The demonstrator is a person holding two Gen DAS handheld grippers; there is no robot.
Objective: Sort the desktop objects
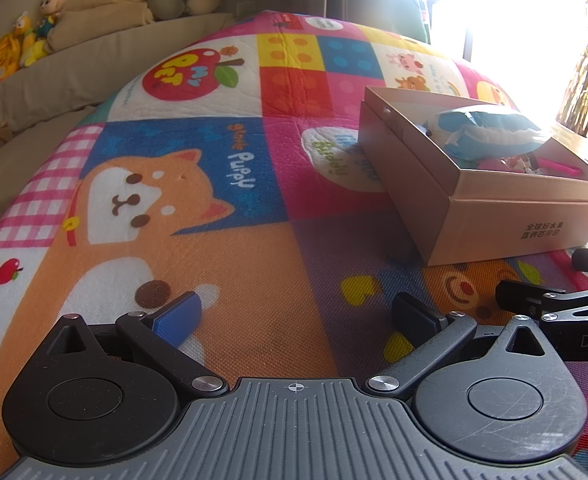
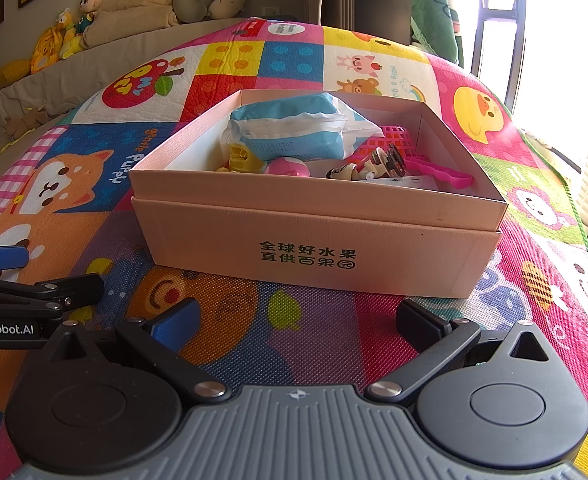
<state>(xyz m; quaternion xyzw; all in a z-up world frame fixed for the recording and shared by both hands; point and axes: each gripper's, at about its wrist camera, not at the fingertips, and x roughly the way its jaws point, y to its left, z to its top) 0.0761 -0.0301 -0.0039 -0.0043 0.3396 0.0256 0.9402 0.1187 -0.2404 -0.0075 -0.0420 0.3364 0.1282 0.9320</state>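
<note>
A pink cardboard box [image 2: 318,216] sits on the bright play mat [image 2: 302,332], just beyond the right gripper [image 2: 296,320] and to the right of the left gripper [image 1: 296,312]. Inside lie a soft blue-and-white packet [image 2: 290,128], a pink ball [image 2: 286,168], a small figurine [image 2: 374,166], a pink mesh basket [image 2: 386,140] and pink tongs [image 2: 442,170]. All look light; the packet should yield, best pinched at a crimped end. Green Chinese print reads "全球好水果"; the mat says "Puppy". Both claws stand spread wide, holding nothing.
</note>
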